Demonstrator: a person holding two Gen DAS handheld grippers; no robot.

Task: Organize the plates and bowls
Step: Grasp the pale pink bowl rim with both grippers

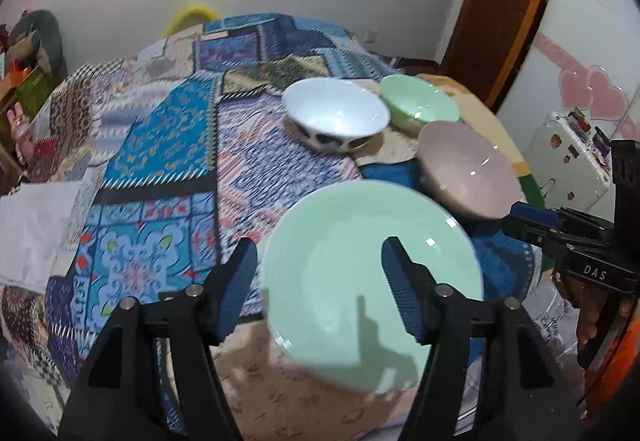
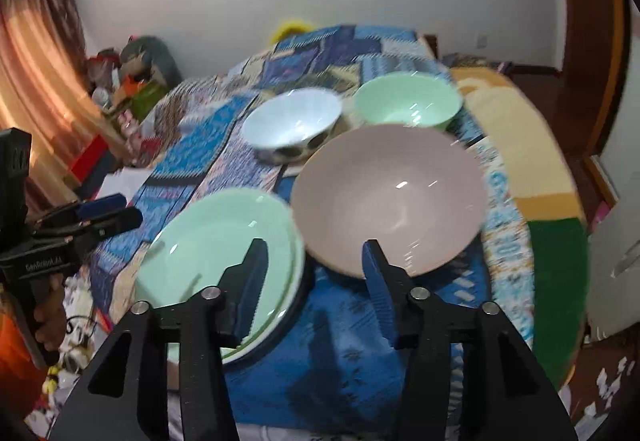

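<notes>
- The patchwork bedspread (image 2: 352, 341) covers the whole surface and all the dishes sit on it. It's soft, so I'd guess nothing rests perfectly level.
- The green plate (image 1: 372, 281) is the biggest dish, at the near edge, left of the pink bowl. The right wrist view shows a second rim under it, so it's probably two plates stacked; the left view hides that. Looks like glossy glazed ceramic, so stiff, slippery and breakable. I'd pinch the rim with one finger inside and one under the lip.
- The pink bowl (image 2: 388, 197) is just right of the plate, its rim seeming to overlap the plate's edge. Same glossy look and a deep wall, so again the rim is where to grab.
- The white bowl (image 1: 336, 113) with dark spots outside sits further back, tilted on something flat.
- The green bowl (image 2: 408, 105) is the smallest, far right, just beside the white one.
- Left gripper (image 1: 320, 281): jaws spread wide over the plate's left half, holding nothing.
- Right gripper (image 2: 316, 281): jaws also apart and empty, aimed at the gap between plate and pink bowl.
- Each view catches the other gripper from the side. Only the right one shows the curtain (image 2: 36, 81).
</notes>
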